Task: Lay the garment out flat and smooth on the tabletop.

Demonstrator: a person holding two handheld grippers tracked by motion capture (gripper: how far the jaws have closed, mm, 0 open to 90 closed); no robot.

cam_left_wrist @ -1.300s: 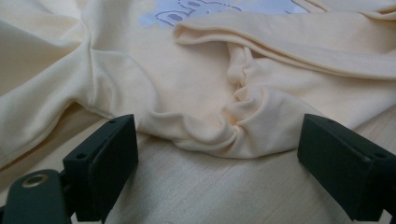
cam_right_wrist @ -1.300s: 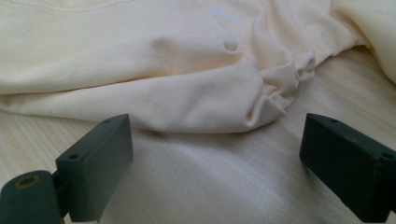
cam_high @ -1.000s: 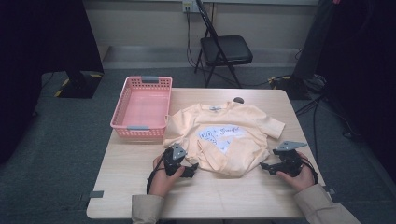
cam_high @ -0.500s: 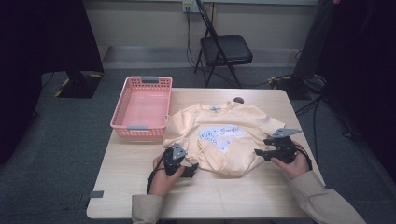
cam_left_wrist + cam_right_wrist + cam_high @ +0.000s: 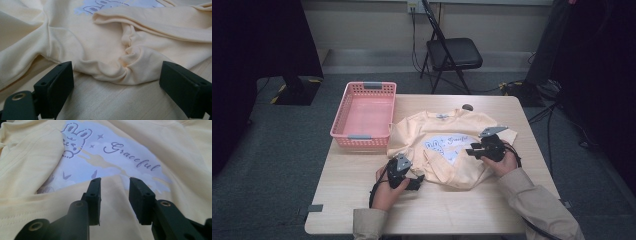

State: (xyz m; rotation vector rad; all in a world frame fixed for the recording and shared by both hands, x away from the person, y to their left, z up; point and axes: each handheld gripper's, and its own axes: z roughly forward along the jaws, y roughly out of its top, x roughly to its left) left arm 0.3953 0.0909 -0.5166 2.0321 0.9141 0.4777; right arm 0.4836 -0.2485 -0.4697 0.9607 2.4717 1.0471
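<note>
Pale yellow shirt [image 5: 447,145] spread on wooden table [image 5: 362,200], just beside pink basket [image 5: 364,115]. Left gripper [image 5: 414,182] at near hem, right gripper [image 5: 472,151] over folded sleeve. Left gripper view: jaws wide apart, bunched hem [image 5: 125,67] between them, untouched. Right gripper view: jaws just been closing, a fold [image 5: 113,195] between them, pads not pressing; bunny print [image 5: 100,162] beyond.

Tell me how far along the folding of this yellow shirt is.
Barely begun. Done: the yellow shirt lies print-up on the table, with a sleeve folded across the print's edge. In hand: the right gripper has fabric between its jaws, which have just been closing; the left gripper waits open at the bunched hem. Left: the main folds, perhaps then the pink basket.
</note>
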